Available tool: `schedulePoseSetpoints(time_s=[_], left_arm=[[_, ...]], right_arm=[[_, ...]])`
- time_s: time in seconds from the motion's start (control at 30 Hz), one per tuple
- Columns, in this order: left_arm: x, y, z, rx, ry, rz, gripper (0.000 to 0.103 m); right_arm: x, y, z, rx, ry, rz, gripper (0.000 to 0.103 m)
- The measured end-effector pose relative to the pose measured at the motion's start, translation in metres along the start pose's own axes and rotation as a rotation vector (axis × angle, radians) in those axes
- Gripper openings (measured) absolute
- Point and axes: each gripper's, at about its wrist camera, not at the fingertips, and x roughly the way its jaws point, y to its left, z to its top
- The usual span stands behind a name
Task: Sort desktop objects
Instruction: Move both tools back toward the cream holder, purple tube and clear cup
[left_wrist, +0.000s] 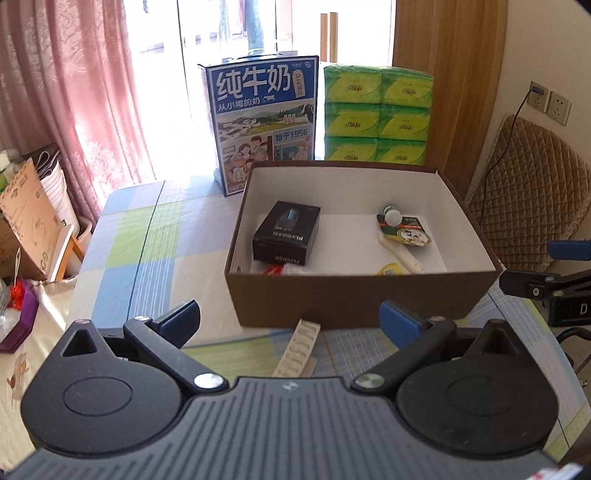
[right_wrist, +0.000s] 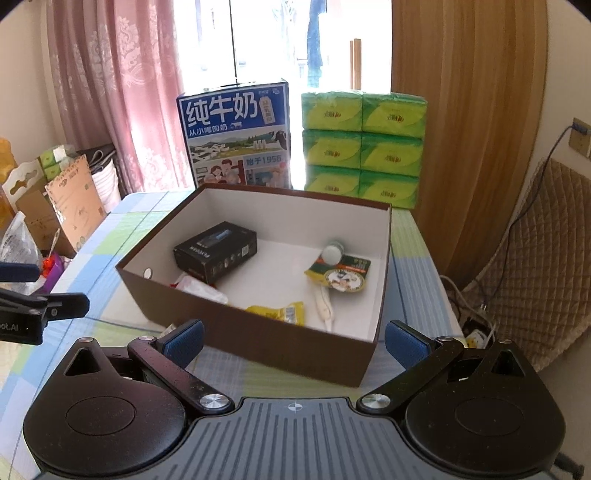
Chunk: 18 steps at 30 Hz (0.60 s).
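The brown box (left_wrist: 354, 295) stands open on the checked tablecloth (left_wrist: 147, 240), its white inside holding a black carton (left_wrist: 286, 232) toward the left, a small white-capped bottle (left_wrist: 392, 214) lying against a printed sachet (left_wrist: 406, 230) on the right, a white stick-shaped item (left_wrist: 400, 254), a yellow packet (right_wrist: 277, 312) and what looks like a crumpled clear wrapper (right_wrist: 201, 288) by the near wall. A white ribbed strip (left_wrist: 297, 349) lies on the cloth just outside the box's near wall, between the spread fingers of the left gripper (left_wrist: 290, 319), which holds nothing. The right gripper (right_wrist: 293, 338) hovers before the box's near corner, its fingers likewise wide apart and empty. Behind the box stand a blue milk carton (left_wrist: 264, 122) and stacked green tissue packs (left_wrist: 376, 114).
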Motion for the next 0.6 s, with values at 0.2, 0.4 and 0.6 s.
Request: schedulePoseSetpoints(time_s=[0.2,0.4,0.6], left_arm=[[-0.017,0.006,-0.023,-0.020,0.016,0.006,0.102],[-0.028,0.012,-0.045,-0.043,0.033,0.025,0.102],[-0.035,0.015,-0.073,-0.047,0.061,0.028,0.102]], right_arm=[[-0.014,0.007,-0.016,-0.007,-0.001,0.019,0.101],[-0.020,0.012,-0.034,-0.001,0.019,0.046,0.101],[-0.020,0.018,-0.062,-0.022,0.068,0.052,0.101]])
